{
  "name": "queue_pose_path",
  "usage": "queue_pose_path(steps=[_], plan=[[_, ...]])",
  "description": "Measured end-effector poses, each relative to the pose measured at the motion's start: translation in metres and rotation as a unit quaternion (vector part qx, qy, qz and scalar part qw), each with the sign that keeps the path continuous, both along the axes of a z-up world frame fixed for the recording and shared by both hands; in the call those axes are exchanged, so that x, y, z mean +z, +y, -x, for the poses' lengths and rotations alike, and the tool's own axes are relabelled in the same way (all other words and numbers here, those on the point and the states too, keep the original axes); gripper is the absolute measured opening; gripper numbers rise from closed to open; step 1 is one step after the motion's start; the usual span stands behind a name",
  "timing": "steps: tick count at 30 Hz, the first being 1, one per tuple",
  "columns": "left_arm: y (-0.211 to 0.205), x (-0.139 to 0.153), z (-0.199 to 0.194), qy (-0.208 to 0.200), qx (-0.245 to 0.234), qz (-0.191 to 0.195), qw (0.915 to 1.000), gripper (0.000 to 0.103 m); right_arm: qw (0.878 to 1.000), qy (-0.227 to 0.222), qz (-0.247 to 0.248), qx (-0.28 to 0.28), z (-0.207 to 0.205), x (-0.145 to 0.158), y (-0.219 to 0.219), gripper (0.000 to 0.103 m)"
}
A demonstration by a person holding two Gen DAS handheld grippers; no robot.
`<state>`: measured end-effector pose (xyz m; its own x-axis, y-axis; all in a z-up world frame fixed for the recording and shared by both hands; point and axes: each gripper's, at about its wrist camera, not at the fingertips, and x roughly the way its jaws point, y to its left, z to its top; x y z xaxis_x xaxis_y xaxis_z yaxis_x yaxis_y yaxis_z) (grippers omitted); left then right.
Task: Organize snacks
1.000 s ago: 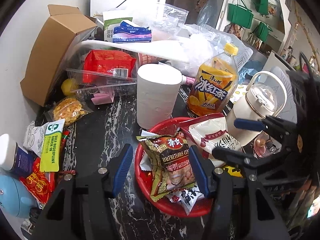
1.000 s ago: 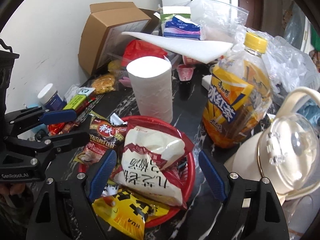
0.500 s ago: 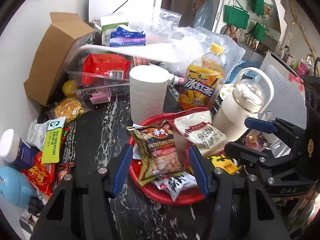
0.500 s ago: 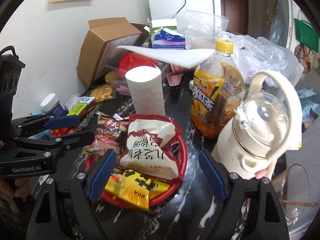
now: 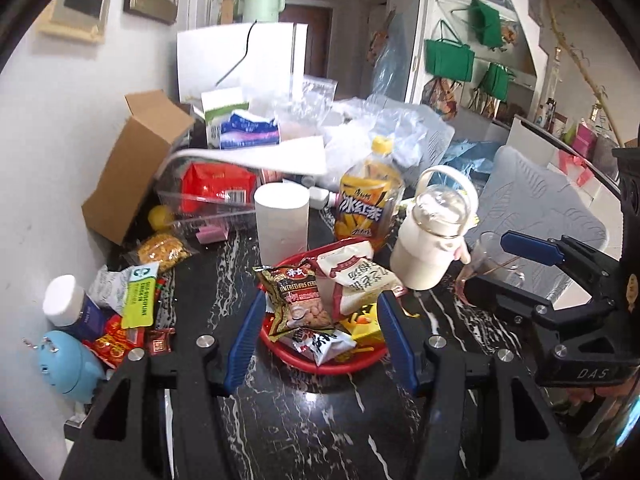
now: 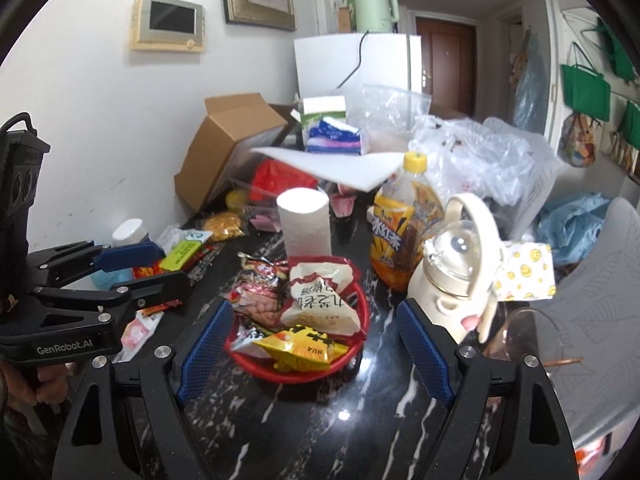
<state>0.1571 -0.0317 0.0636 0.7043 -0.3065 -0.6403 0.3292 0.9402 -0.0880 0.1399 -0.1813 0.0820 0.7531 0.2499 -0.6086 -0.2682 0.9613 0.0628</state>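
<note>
A red basket [image 5: 320,360] [image 6: 296,376] sits on the black marble table, piled with snack packets: a brown cereal packet [image 5: 298,296], a white-and-red packet [image 5: 356,280] [image 6: 320,304] and a yellow packet [image 6: 304,346]. My left gripper [image 5: 320,300] hangs open above and short of the basket, with nothing in it. My right gripper [image 6: 314,306] is also open and empty, and wider. Each shows in the other's view: the right gripper [image 5: 486,264] to the right of the basket, the left gripper [image 6: 174,266] to its left. Loose snacks lie at the left: a green packet [image 5: 138,298] and red packets [image 5: 114,344].
Behind the basket stand a paper roll [image 5: 282,220], an iced-tea bottle [image 5: 368,204] and a cream jug [image 5: 432,240]. A glass cup [image 5: 488,264] is at the right. A cardboard box [image 5: 132,168], a clear tub [image 5: 216,200] and plastic bags crowd the back. A white-capped jar [image 5: 66,300] stands far left.
Both grippers have drawn back and risen from the basket, so it looks smaller and more of the room shows. Neither pair of jaws has changed its width.
</note>
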Motion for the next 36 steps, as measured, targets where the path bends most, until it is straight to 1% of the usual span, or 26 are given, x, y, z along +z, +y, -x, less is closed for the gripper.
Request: queue_pose_path(steps=[6, 11, 12, 13, 14, 15, 16, 20, 29, 32, 36], plan=[[0.003, 0.015, 0.033, -0.026, 0.000, -0.003, 0.9997, 0.057, 1.000, -0.028, 0.002, -0.011, 0.040, 0.019, 0.004, 0.085], [0.003, 0.020, 0.062, -0.045, -0.001, -0.005, 0.9990, 0.057, 0.999, -0.047, 0.007, -0.017, 0.071, 0.024, 0.007, 0.085], [0.003, 0.020, 0.066, -0.047, 0.000, -0.006, 0.9989, 0.061, 0.998, -0.051, 0.009, -0.019, 0.078, 0.025, 0.007, 0.085], [0.002, 0.019, 0.072, -0.051, 0.001, -0.007, 0.9987, 0.068, 0.998, -0.055, 0.009, -0.021, 0.084, 0.025, 0.007, 0.085], [0.001, 0.019, 0.077, -0.055, 0.002, -0.007, 0.9985, 0.072, 0.998, -0.058, 0.010, -0.024, 0.091, 0.024, 0.007, 0.085], [0.000, 0.018, 0.083, -0.059, 0.003, -0.007, 0.9982, 0.076, 0.998, -0.061, 0.011, -0.027, 0.097, 0.023, 0.006, 0.085], [0.000, 0.016, 0.089, -0.064, 0.004, -0.008, 0.9979, 0.076, 0.997, -0.063, 0.012, -0.032, 0.104, 0.022, 0.005, 0.085], [-0.004, 0.008, 0.107, -0.063, 0.004, -0.011, 0.9980, 0.077, 0.997, -0.066, 0.012, -0.046, 0.125, 0.014, 0.002, 0.085], [-0.008, -0.021, 0.135, -0.045, 0.011, -0.007, 0.9989, 0.077, 0.996, -0.049, 0.000, -0.069, 0.155, -0.014, -0.010, 0.085], [-0.009, -0.026, 0.141, -0.039, 0.011, -0.005, 0.9992, 0.077, 0.996, -0.046, -0.003, -0.071, 0.164, -0.021, -0.013, 0.085], [-0.009, -0.029, 0.154, -0.043, 0.015, -0.003, 0.9990, 0.077, 0.996, -0.045, -0.009, -0.076, 0.173, -0.027, -0.014, 0.085]])
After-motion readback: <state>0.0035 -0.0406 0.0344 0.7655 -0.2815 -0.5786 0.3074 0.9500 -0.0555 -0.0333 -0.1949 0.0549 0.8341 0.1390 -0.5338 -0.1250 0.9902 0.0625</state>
